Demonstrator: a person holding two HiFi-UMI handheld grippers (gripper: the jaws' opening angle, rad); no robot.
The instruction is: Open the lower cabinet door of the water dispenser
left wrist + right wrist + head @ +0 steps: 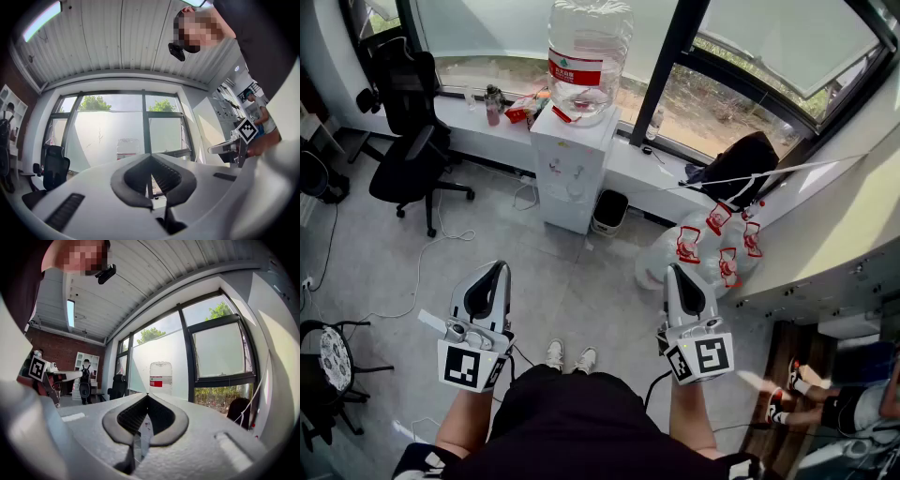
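**Both grippers clenched and empty, well short of the water dispenser**

The left gripper (500, 266) is clenched. In the left gripper view its ribbed pads meet at the tip (150, 155) with nothing gripped between them. The right gripper (673, 270) is the same: its jaws are pressed together at the tip (147, 395) and it holds nothing. Neither tool touches anything. In the head view both hang side by side over bare floor, with the person's shoes (570, 356) between and below them.

The water dispenser (572, 169) stands at 12 o'clock from the grippers, well apart from them and against the window wall. Its lower cabinet door (566, 208) looks closed against the white body.

A large clear water bottle (589, 56) with a red label sits upside down on top of the dispenser. How much it holds cannot be told. It also shows straight ahead in the right gripper view (161, 377).

A small dark waste bin (610, 211) stands just beside the dispenser at its 3 o'clock, and its contents cannot be made out. At 1 o'clock from the right gripper, a heap of clear red-labelled bottles (712, 246) lies on the floor. A black office chair (405, 141) stands at 10 o'clock from the left gripper.
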